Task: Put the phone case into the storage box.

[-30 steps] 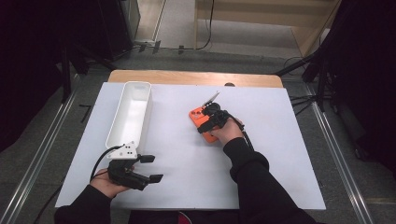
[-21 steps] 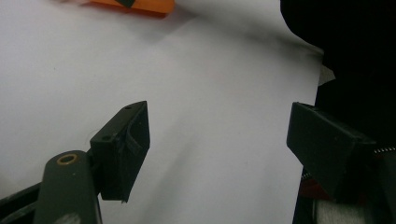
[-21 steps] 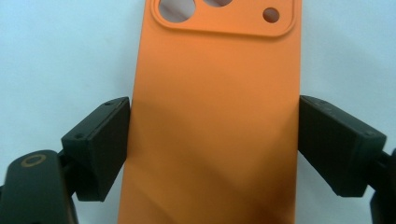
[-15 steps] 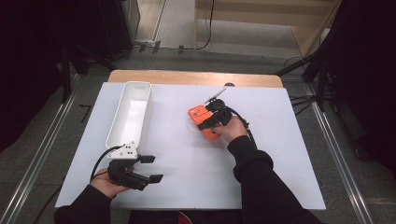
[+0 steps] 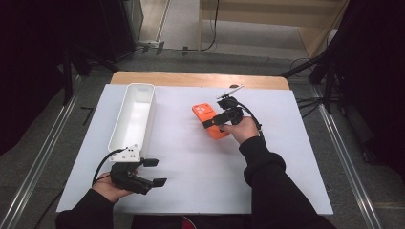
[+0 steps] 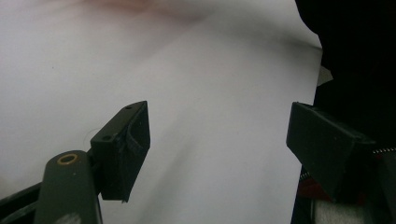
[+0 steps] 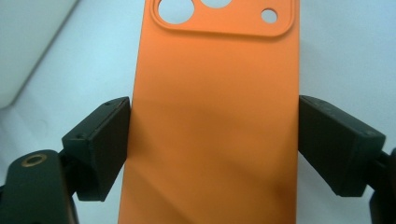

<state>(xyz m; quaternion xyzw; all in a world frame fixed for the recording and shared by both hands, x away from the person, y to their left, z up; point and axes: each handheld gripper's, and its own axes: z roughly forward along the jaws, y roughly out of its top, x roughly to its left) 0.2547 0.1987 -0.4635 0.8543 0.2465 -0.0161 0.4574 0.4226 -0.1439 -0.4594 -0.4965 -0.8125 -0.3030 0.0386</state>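
Orange phone case (image 7: 215, 116) was the thing in hand, lying back-up with its camera cut-outs at the far end, to the right of the long white tray (image 5: 114, 138) on the white table sheet (image 5: 191, 181). In the right gripper view the two black jaws stood against its long edges, one on each side, so the right gripper (image 5: 220, 118) looked clamped across the width of the case. Whether the case was already clear of the sheet could not be told for certain; the faint shadow beneath it suggested it was at most barely lifted.

The left gripper (image 5: 155, 171) sat near the front end of the tray, close to the front edge of the sheet, its jaws wide apart with nothing between them, as the left gripper view showed bare white sheet in the gap.

Judged from this, the grasp was made and the carrying part was hardly begun. The tray was empty and the case was well apart from it, so if the tray was the goal, the move across, the lowering inside its walls and the release were all left to do. The left gripper had no part in the work yet.
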